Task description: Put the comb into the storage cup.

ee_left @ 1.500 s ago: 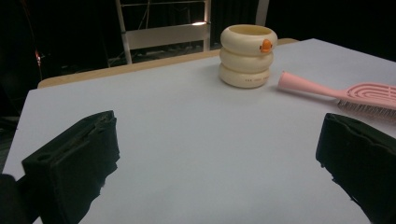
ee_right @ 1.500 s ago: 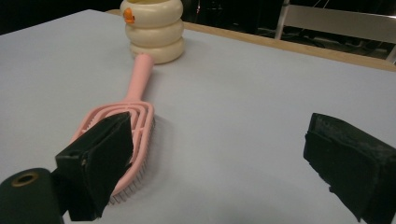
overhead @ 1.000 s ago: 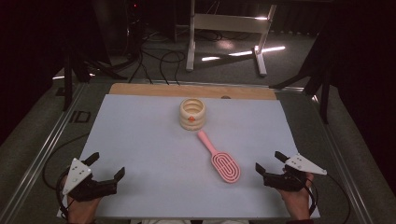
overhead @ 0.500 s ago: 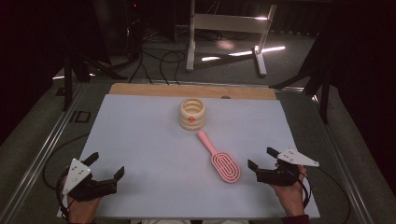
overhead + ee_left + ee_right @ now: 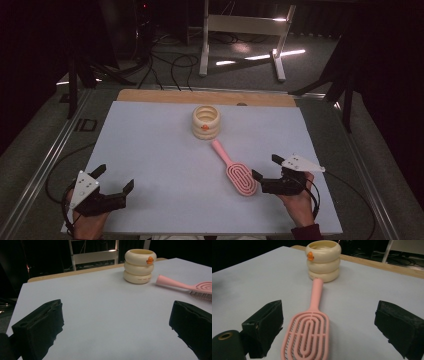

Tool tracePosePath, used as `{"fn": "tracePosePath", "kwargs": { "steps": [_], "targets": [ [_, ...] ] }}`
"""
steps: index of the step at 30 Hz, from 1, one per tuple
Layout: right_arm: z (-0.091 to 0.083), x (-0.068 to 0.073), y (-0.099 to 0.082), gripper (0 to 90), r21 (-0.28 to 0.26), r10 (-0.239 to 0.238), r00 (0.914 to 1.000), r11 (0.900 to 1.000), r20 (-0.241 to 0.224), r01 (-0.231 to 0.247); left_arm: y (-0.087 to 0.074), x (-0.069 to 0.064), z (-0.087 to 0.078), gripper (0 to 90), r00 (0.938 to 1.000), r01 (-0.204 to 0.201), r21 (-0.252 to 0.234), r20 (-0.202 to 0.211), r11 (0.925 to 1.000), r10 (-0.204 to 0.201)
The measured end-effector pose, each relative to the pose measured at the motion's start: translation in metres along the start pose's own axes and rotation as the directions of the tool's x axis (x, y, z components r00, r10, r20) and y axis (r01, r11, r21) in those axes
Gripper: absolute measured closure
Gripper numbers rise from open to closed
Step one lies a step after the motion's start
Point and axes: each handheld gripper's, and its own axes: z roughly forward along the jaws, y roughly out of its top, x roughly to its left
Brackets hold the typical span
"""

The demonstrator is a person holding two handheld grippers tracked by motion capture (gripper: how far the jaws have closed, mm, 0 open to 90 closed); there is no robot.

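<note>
right gripper [image 5: 266, 168] is hovering with jaws spread wide just beside the pink hairbrush [image 5: 235, 170], apparently lining up a grasp; it is lying flat near the cream cup [image 5: 206, 121].

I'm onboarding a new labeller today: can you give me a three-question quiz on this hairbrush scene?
1. True or false: the right claw is shut on the pink hairbrush.
2. Which way does the brush's handle point?
A. toward the cream ringed cup
B. toward the left claw
C. off the table's right edge
3. Fill in: the small mark on the cup's side is coloured ____.

Key: 1 false, its jaws stand open with the brush head between them; 2 A; 3 orange.
</note>
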Motion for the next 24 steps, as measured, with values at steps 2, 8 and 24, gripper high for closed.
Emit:
{"fn": "tracePosePath", "kwargs": {
  "steps": [2, 8, 24],
  "targets": [
    [0.004, 0.003, 0.001, 8.3, 0.003, -0.002, 0.9999, 1.0000, -0.012, 0.002, 0.000, 0.000, 0.000, 0.1, 1.0000, 0.002, 0.000, -0.002, 1.0000, -0.002],
    [0.012, 0.010, 0.002, 8.3, 0.016, -0.009, 0.9991, 0.9998, -0.041, 0.009, 0.000, 0.001, -0.001, 0.1, 1.0000, 0.007, -0.003, 0.002, 1.0000, -0.007],
    [0.029, 0.028, 0.002, 8.4, 0.051, -0.024, 0.9953, 0.9983, -0.093, 0.029, -0.001, 0.001, -0.002, 0.1, 1.0000, 0.009, -0.004, -0.002, 0.9999, -0.009]
  ]
}}
